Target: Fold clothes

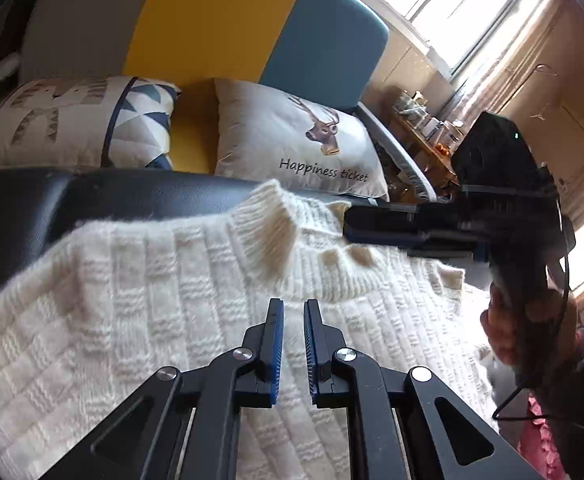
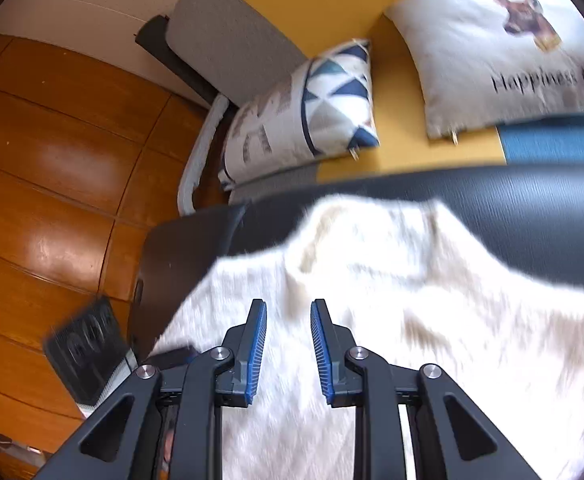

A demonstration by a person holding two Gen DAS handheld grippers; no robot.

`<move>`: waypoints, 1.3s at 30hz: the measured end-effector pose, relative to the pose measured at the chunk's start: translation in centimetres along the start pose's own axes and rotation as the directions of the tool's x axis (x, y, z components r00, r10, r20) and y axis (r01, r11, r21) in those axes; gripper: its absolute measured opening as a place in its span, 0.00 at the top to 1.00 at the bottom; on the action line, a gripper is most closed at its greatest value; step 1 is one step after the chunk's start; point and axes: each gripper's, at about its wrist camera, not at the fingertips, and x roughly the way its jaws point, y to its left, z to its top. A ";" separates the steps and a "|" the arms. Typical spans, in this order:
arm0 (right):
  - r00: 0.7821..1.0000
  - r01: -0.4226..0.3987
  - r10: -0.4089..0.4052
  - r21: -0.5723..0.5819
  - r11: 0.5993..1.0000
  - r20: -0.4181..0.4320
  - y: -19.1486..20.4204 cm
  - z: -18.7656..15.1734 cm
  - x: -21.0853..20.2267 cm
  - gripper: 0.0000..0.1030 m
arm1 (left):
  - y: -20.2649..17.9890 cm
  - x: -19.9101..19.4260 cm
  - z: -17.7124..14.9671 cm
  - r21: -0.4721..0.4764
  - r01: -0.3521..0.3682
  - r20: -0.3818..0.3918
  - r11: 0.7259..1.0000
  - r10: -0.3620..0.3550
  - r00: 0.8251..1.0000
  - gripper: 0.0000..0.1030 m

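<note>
The cream knitted sweater [image 1: 140, 304] lies spread on a black padded bench [image 1: 92, 196], its ribbed collar [image 1: 268, 236] standing up toward the sofa [image 1: 220, 20] behind. The left view is sharp and shows the knit pattern, the deer cushion [image 1: 295, 140] with its printed words, a patterned cushion [image 1: 72, 124], a window [image 1: 443, 4] and a cluttered shelf [image 1: 423, 128]; it alone shows the right gripper [image 1: 355, 224] from the side, reaching in level over the collar, with the hand [image 1: 527, 320] holding its handle and a pink sleeve below. From that side I cannot tell how its fingers stand. The right view is smeared by motion, so the sweater [image 2: 391, 300] reads as a white blur, but it alone shows the wooden floor [image 2: 52, 152] and a dark boxy thing [image 2: 84, 344] beside the bench edge, too blurred to name. The left gripper [image 1: 293, 308] hovers over the sweater body with its fingers a narrow slit apart and no cloth pinched between them. In its own view the right gripper [image 2: 288, 308] has fingers parted a little wider, nothing caught between them. The sweater's lower part is cut off by both frames.
</note>
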 end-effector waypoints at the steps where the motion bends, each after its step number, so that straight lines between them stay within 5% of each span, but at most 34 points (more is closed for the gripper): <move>1: 1.000 0.020 -0.019 0.011 1.000 -0.007 -0.5 -0.4 0.1 0.77 | -0.2 0.7 0.7 0.009 -0.011 -0.011 1.000 0.011 1.000 0.90; 4: 0.992 0.128 -0.127 0.033 0.991 -0.017 -2.2 -1.3 0.4 0.83 | 0.1 3.5 2.3 0.005 -0.081 -0.066 0.997 0.081 0.995 0.90; 7: 0.994 0.104 -0.106 0.074 0.992 0.024 -4.0 -2.0 0.1 1.00 | 1.9 5.2 2.8 -0.072 -0.084 -0.088 0.994 0.078 0.993 0.90; 11: 0.997 0.029 -0.036 0.103 0.994 0.063 -4.7 -2.6 -0.5 0.95 | 2.8 4.5 2.3 -0.169 -0.038 -0.075 0.985 0.026 0.997 0.90; 14: 0.996 0.000 -0.008 0.082 0.997 0.094 -3.6 -4.5 -2.4 0.77 | 2.6 2.2 1.1 -0.216 -0.019 -0.049 0.976 0.008 0.999 0.89; 21: 0.994 0.008 -0.015 0.062 0.998 0.112 -1.9 -14.5 -8.1 0.77 | 1.7 -7.8 -6.6 -0.262 0.033 0.026 0.965 -0.027 0.999 0.79; 29: 0.983 0.084 -0.102 0.123 0.989 0.155 -2.2 -26.6 -14.4 0.77 | 2.5 -18.6 -17.7 -0.352 -0.047 0.062 0.935 0.074 0.995 0.78; 34: 0.976 0.138 -0.158 0.136 0.981 0.151 -2.0 -31.3 -15.7 0.77 | 1.8 -20.3 -21.9 -0.284 -0.184 0.012 0.941 0.195 0.981 0.78; 39: 0.958 0.243 -0.261 0.140 0.960 0.122 -2.6 -34.0 -16.3 0.77 | 1.8 -19.5 -23.2 -0.290 -0.182 -0.019 0.939 0.184 0.983 0.69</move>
